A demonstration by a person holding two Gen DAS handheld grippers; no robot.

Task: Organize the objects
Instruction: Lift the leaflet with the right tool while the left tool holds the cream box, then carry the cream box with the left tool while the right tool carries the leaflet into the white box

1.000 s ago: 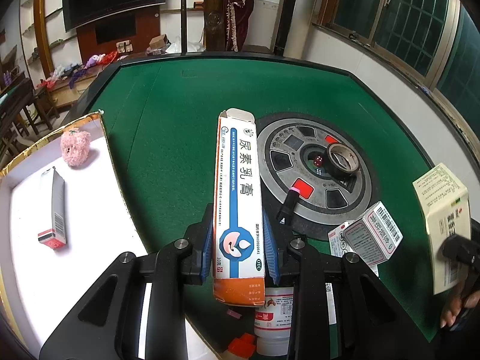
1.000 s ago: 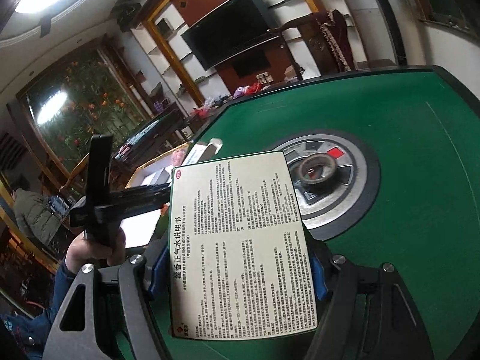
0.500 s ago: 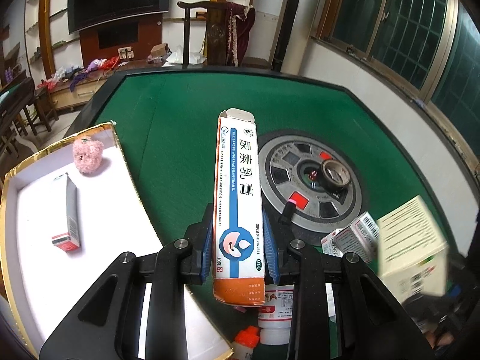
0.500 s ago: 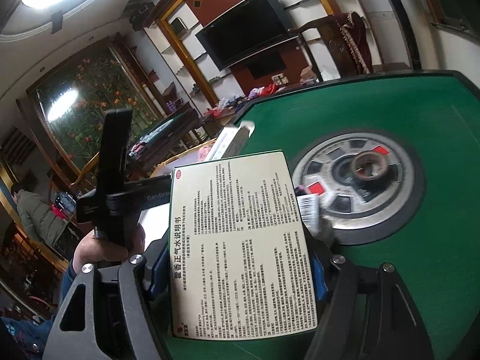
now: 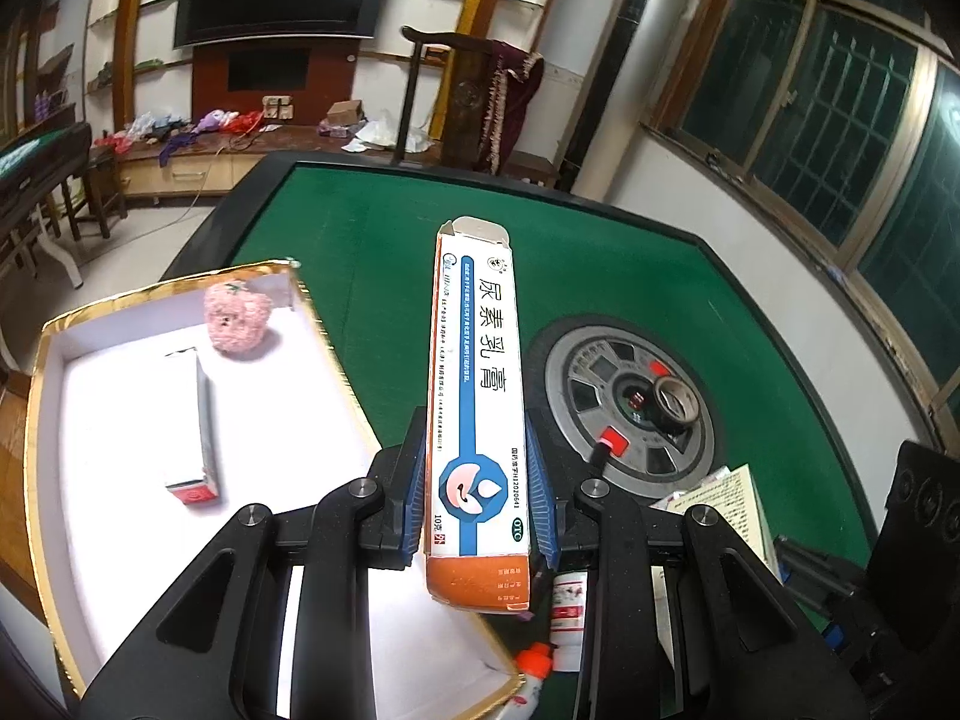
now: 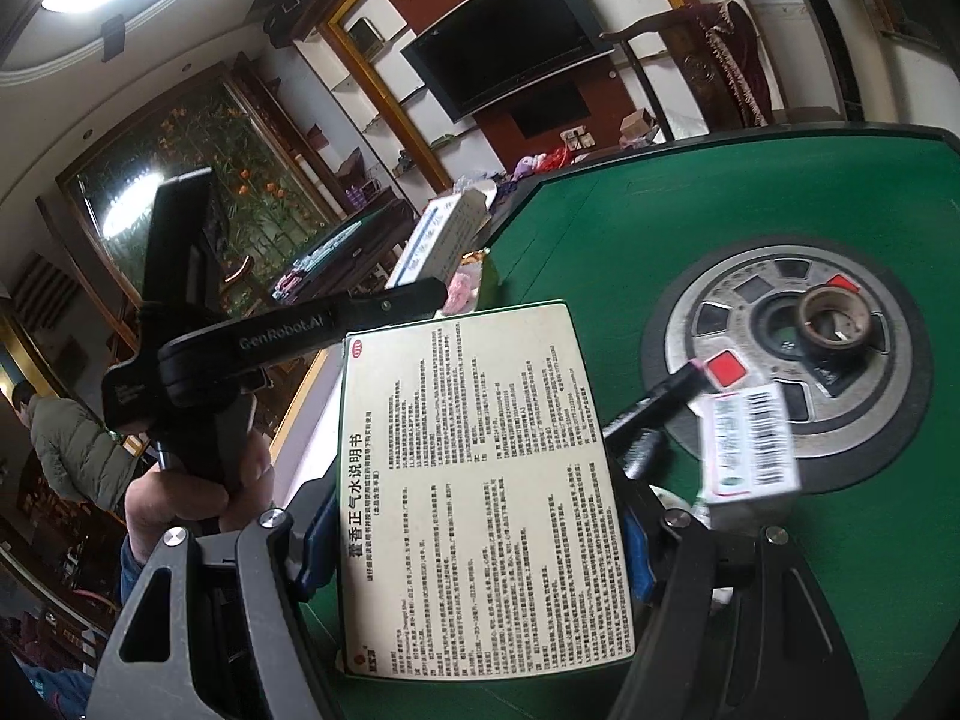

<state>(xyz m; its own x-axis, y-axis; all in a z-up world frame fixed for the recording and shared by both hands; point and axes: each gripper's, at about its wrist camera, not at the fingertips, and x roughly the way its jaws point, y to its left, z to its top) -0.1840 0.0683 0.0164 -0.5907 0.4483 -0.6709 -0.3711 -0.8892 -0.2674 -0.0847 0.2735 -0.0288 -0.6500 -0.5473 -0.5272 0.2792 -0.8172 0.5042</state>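
Since both hands are loaded at once, this looks like a two-at-a-time run toward the white tray (image 5: pixel 54 420) with the gold rim, where a small red-ended box (image 5: pixel 198 420) and a pink fuzzy toy (image 5: pixel 237 319) already lie. The left gripper (image 5: pixel 477 498) has its jaws nearly closed on the long ointment box (image 5: pixel 477 396), pinched near the orange end, probably so the rest sticks out clear for laying flat. Its long axis runs straight away from the camera, open flap end pointing out over the green table (image 5: pixel 372 252), just beside the tray. The right gripper (image 6: pixel 480 546) sits about half open, clamped on a wider leaflet-printed box (image 6: pixel 480 480) – held by its sides, printed face up, short of the round centre panel (image 6: pixel 678 324).
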